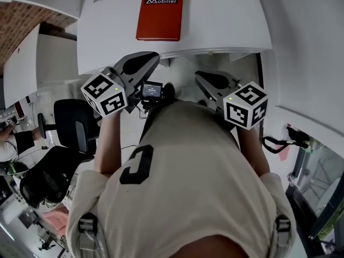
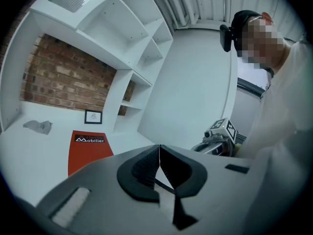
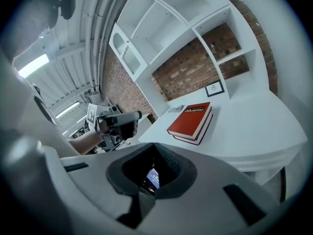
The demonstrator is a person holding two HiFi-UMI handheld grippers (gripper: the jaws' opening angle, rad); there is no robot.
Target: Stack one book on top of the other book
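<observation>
Two red hardback books (image 3: 192, 119) look already stacked, far on white worktop (image 3: 244, 126). Left gripper (image 2: 159, 146) and right gripper (image 3: 158, 145) jaws closed, empty, near torso. Best to keep both clear of the stack.

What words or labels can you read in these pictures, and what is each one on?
"Mobilier": white print on the cover of the top red book, which lies on the white desk.
Lit screen of the small device: too small to read.
Framed picture on the desk: too blurred to read.
</observation>
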